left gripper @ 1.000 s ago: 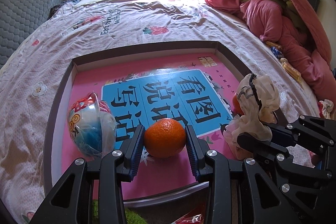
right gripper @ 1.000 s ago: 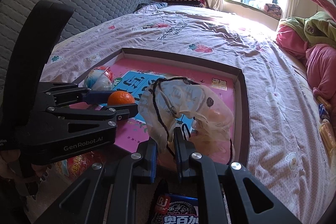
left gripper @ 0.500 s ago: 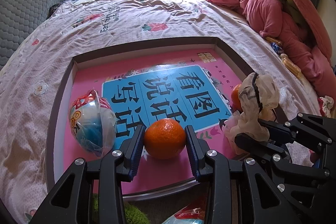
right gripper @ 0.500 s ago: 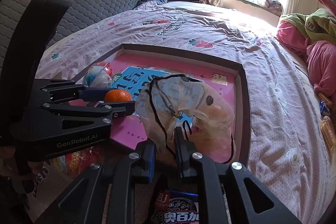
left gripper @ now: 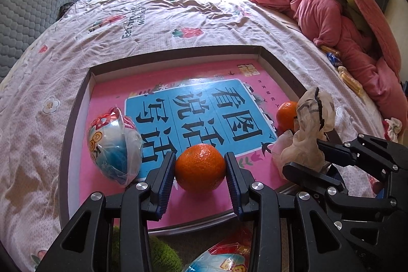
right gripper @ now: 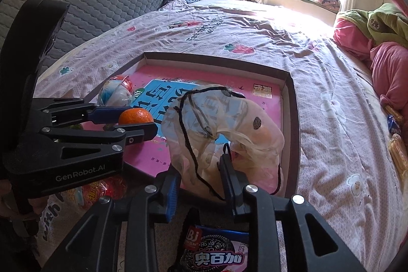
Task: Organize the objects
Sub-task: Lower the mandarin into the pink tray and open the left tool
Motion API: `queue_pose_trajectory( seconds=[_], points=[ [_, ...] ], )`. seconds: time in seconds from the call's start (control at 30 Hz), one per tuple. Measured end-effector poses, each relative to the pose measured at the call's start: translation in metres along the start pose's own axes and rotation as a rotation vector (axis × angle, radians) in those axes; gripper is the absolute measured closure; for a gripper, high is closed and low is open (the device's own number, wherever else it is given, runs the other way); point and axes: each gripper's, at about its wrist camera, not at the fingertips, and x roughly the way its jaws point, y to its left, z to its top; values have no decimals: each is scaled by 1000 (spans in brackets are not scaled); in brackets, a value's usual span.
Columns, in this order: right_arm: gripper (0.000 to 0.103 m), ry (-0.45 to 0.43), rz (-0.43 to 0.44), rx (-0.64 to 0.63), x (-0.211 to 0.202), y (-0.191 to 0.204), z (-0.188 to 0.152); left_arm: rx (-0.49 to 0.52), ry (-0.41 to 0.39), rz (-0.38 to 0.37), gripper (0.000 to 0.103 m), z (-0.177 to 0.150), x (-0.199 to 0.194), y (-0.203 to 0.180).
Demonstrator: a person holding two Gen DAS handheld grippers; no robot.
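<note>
1. Orange round mandarin [left gripper: 200, 167] sits on the pink floor of the shallow cardboard box lid [left gripper: 176, 52] on the bed, near its front edge; left gripper [left gripper: 200, 171] clamps it, both blue pads touching its sides.
2. Right gripper [right gripper: 200, 171] jaws are opening; the crumpled translucent plastic bag with black drawstring [right gripper: 224, 124] stands between them at the lid's front right, and the left pad is already clear of it.
3. Second orange mandarin [left gripper: 287, 114] lies just behind the bag.
4. Plastic-wrapped ball toy [left gripper: 114, 144] lies at the lid's left.
</note>
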Motion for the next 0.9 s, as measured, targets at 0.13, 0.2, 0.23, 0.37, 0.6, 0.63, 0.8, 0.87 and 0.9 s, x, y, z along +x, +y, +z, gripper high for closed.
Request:
queue_pose_trajectory(
  seconds=[0.13, 0.2, 0.23, 0.37, 0.6, 0.63, 0.8, 0.87, 0.9],
  points=[
    [68, 3, 1, 3, -2, -1, 0, 7, -17, 16, 63, -1, -6, -1],
    [64, 4, -5, 0, -3, 0, 0, 8, -24, 14, 63, 0, -10, -2],
    [64, 4, -5, -3, -3, 0, 0, 8, -27, 12, 63, 0, -12, -1],
    [60, 4, -3, -5, -4, 1, 0, -1, -32, 11, 63, -1, -18, 0],
    [58, 5, -4, -3, -8, 1, 2, -10, -29, 6, 61, -5, -21, -1],
    [57, 5, -4, -2, -8, 1, 1, -12, -29, 8, 61, -5, -22, 0],
    [55, -1, -9, 3, -12, -2, 1, -24, -37, 4, 57, -5, -28, 2],
    [55, 1, -6, 3, -13, -3, 2, -29, -41, 5, 57, -5, -31, 2],
    [55, 1, -9, 4, -14, -4, 2, -32, -45, 3, 56, -5, -32, 3]
  ],
)
